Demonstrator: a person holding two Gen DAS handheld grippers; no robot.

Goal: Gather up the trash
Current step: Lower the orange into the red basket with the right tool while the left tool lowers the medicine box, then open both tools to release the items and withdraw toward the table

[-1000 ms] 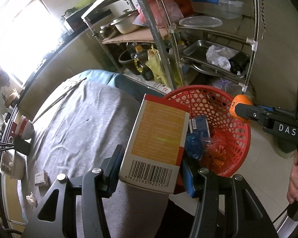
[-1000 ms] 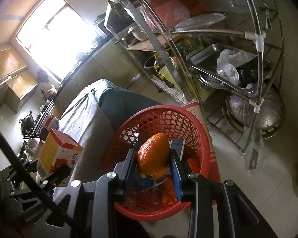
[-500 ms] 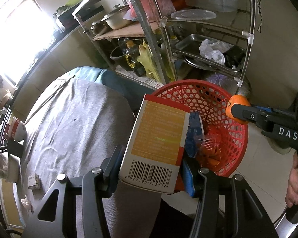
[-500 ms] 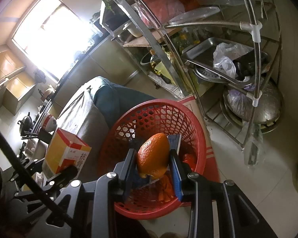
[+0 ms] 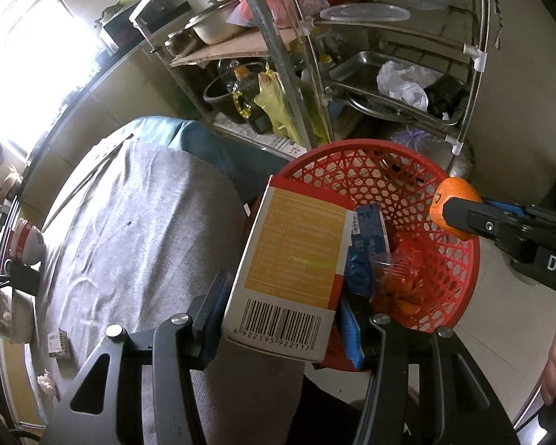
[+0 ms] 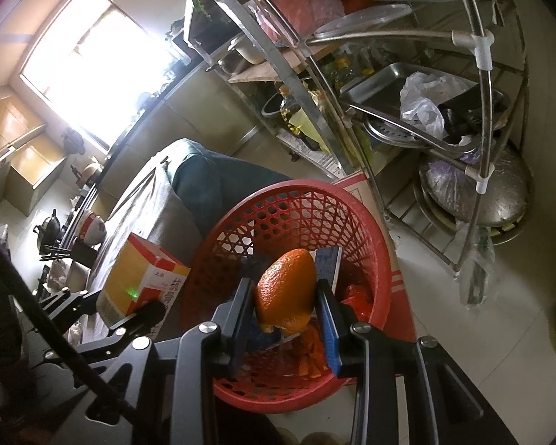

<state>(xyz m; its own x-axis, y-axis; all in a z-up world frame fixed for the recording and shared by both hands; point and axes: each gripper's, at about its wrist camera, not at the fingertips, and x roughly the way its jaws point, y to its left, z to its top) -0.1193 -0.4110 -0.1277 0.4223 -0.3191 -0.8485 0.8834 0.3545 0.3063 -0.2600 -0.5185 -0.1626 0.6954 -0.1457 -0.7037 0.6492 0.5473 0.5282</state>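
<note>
Right wrist view: the orange peel [image 6: 285, 291] is pinched by the right gripper [image 6: 285, 315] directly above the red basket [image 6: 383, 278]. A box [image 5: 296, 259] is clamped by the left gripper [image 5: 281, 319] at the near-left rim. Each should be released only when fully over the opening.

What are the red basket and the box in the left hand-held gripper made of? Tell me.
Red basket: apparently moulded plastic with a slight sheen, given its even lattice of holes and smooth rim. Box in the left hand-held gripper: likely printed cardboard, with sharp folded edges, flat faces and a barcode.
</note>
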